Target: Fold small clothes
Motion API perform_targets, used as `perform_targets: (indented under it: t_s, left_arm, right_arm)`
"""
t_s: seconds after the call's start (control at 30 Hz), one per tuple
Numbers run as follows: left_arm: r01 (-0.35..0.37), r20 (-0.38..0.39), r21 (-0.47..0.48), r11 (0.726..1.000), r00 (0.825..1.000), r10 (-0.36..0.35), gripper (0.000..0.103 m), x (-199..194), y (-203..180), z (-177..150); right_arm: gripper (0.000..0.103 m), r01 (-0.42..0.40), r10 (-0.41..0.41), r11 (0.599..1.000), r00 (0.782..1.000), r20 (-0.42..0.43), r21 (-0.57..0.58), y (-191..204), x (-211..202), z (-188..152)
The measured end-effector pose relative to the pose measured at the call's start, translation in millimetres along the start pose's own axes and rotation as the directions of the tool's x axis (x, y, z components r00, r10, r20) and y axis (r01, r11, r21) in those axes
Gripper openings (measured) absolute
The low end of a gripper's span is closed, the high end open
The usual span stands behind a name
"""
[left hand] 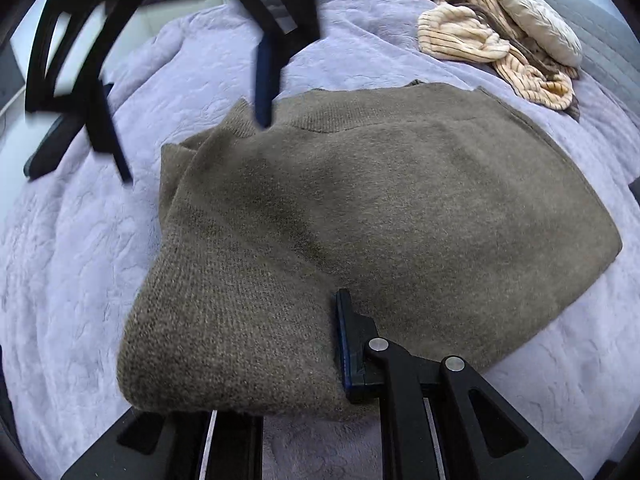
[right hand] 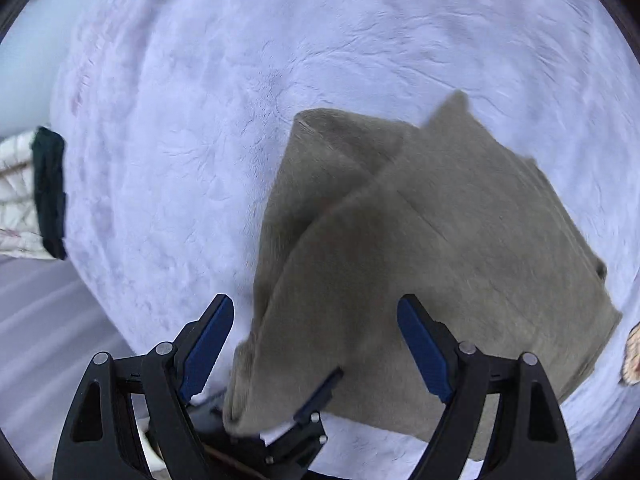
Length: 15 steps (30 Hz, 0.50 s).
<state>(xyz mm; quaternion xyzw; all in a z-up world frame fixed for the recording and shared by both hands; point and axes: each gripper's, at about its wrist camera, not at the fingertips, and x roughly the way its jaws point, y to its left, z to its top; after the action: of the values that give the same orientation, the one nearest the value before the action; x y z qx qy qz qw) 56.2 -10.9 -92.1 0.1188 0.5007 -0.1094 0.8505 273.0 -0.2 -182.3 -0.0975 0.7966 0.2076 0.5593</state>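
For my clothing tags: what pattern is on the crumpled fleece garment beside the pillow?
Cream fleece garment with thin dark stripes, clearest in the left wrist view.

Lavender textured fleece bedspread point(left hand: 80, 280) covers bed. Cream quilted oval cushion point(left hand: 536, 16) at far right corner, on grey quilted headboard-side fabric point(left hand: 600, 32). Dark green cloth point(right hand: 50, 192) at bed edge.

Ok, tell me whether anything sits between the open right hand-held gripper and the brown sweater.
Nothing visible does. The right hand-held gripper hangs open directly over the brown sweater on the lavender blanket. The left hand-held gripper is already clamped on the near sweater edge.
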Motion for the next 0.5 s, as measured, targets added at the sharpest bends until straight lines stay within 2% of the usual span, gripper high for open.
perform_targets:
  t_s: [0.1,0.23,0.4,0.43,0.47,0.5]
  left_arm:
    - [-0.018,0.020,0.059,0.998,1.000,0.017,0.015,-2,-10,-2]
    - [-0.023,0.022,0.072,0.997,1.000,0.021,0.015,-6,-9,-4]
    - [-0.020,0.015,0.066,0.998,1.000,0.019,0.015,-4,-11,-2]
    - [-0.016,0.013,0.061,0.998,1.000,0.015,0.015,-4,-9,-2]
    - [-0.013,0.010,0.055,0.998,1.000,0.013,0.015,-2,-11,1]
    - [-0.005,0.008,0.043,0.999,1.000,0.004,0.015,-2,-9,1]
  right_arm:
    - [0.087,0.045,-0.045,0.999,0.997,-0.064,-0.010,15,20,17]
    - [0.087,0.096,-0.100,0.995,0.978,-0.183,-0.030,29,49,25]
    - [0.085,0.189,-0.201,0.979,0.958,-0.204,-0.078,40,67,26]
    - [0.064,0.207,-0.219,0.975,0.960,-0.175,-0.083,38,64,24]
    - [0.026,0.224,-0.235,0.971,0.960,-0.151,-0.084,36,59,22]
    - [0.017,0.220,-0.228,0.973,0.965,-0.128,-0.071,30,54,19]
